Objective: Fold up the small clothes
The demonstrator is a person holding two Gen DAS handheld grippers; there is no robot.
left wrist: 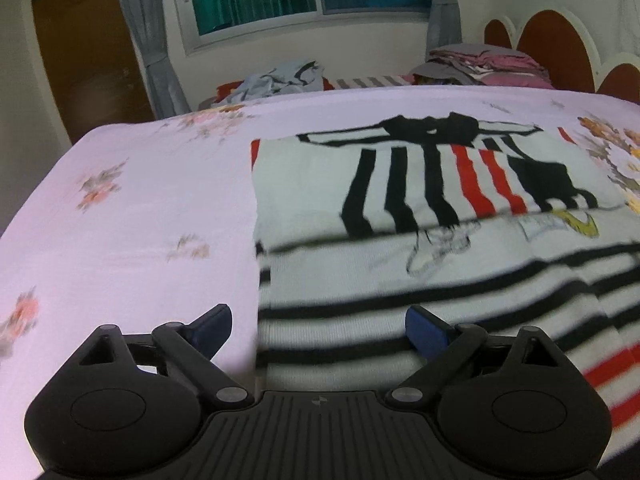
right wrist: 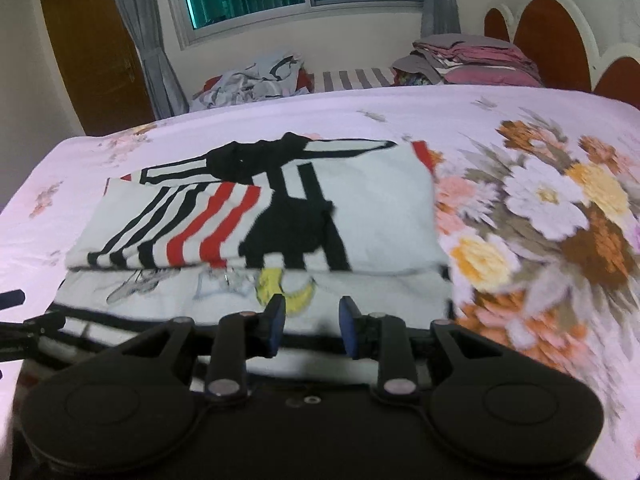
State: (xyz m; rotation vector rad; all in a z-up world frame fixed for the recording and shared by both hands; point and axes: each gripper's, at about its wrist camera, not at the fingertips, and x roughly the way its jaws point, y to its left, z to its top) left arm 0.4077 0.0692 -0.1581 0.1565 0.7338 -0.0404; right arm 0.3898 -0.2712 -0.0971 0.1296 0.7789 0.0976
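Observation:
A small white shirt (left wrist: 312,184) with black and red stripes and a black collar lies partly folded on the pink floral bed sheet (left wrist: 120,208). Its upper part is folded down over the lower part. My left gripper (left wrist: 318,330) is open and empty, low over the shirt's near left edge. In the right wrist view the same shirt (right wrist: 384,216) lies ahead. My right gripper (right wrist: 312,326) is open, narrower than the left, empty, just above the shirt's near part. A bit of the left gripper (right wrist: 12,300) shows at the far left.
A heap of unfolded clothes (left wrist: 280,80) lies beyond the bed's far edge. A stack of folded clothes (left wrist: 484,64) sits at the back right by the brown headboard (left wrist: 556,48). A large flower print (right wrist: 560,216) covers the sheet to the shirt's right.

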